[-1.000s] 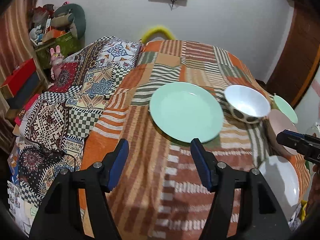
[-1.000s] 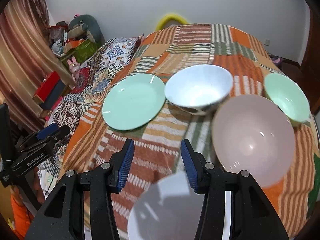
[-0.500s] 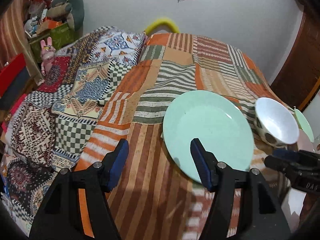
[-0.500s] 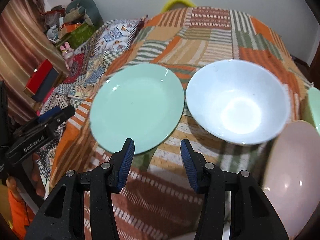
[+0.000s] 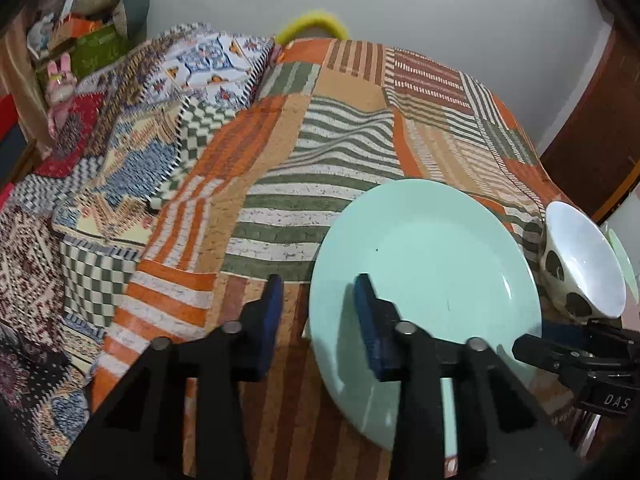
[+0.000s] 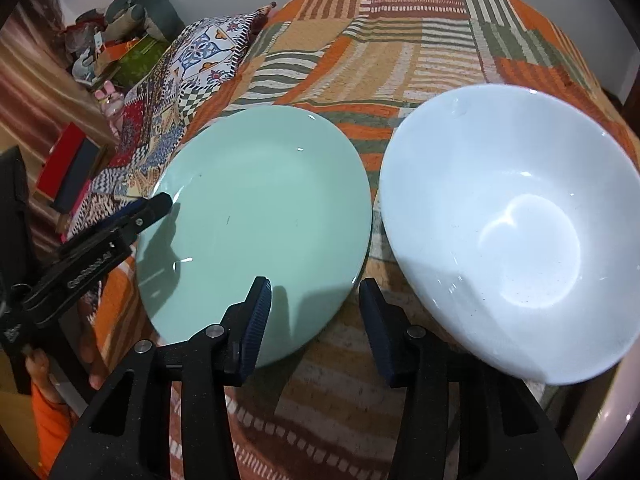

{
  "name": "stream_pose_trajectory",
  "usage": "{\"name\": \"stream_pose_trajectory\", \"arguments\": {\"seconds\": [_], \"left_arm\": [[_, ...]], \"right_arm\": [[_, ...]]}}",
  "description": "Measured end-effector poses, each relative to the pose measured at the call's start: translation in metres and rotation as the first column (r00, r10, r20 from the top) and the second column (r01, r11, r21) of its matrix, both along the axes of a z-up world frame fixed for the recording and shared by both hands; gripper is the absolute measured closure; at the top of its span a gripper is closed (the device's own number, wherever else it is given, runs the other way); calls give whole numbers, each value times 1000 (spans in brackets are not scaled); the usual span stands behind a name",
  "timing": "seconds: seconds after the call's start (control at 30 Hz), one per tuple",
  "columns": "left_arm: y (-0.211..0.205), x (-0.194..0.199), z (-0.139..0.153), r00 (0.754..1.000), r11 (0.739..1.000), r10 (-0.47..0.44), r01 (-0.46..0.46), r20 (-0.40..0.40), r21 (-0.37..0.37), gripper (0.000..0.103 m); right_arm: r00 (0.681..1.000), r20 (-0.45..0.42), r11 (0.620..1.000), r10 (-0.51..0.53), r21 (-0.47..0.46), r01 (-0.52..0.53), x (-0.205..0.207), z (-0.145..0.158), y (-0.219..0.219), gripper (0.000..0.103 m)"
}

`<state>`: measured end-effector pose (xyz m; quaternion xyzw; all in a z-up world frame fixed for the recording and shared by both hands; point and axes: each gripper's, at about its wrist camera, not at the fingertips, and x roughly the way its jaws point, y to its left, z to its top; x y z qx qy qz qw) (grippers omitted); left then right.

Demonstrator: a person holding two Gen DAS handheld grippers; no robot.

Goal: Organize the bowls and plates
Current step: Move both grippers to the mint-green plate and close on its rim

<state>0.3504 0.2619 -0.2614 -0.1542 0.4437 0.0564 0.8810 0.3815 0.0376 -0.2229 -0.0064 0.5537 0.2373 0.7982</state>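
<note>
Readable text is on the tools only.

Right tool (image 5: 576, 364), seen from the left wrist view: white letters "DAS" on its black body, at the lower right edge of frame. The string may be cut off by the frame edge.

Left tool (image 6: 120, 216), seen from the right wrist view: white print along its black arm, tilted and blurred. Reads roughly "Genrobot.AI", only partly legible.

No legible text on the plate, bowl, bedspread or background boxes.
</note>
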Motion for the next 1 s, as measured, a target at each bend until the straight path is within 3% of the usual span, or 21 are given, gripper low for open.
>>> {"name": "stream_pose_trajectory", "arguments": {"seconds": [0.07, 0.27, 0.63, 1.0], "left_arm": [[1, 3, -2, 1000, 999, -9, 10, 5, -36, 78], [-5, -1, -1, 1000, 999, -30, 30, 3, -16, 80], [-16, -56, 1, 998, 998, -55, 54, -25, -13, 79], [-23, -109, 1, 996, 996, -83, 82, -33, -30, 79]], "right_arm": [[1000, 1, 1000, -7, -3, 7, 2, -1, 0, 69], [1000, 12, 1000, -7, -21, 7, 2, -1, -1, 77], [998, 25, 995, 53, -90, -51, -20, 0, 6, 76], [996, 0, 994, 90, -61, -90, -38, -2, 8, 75]]}}
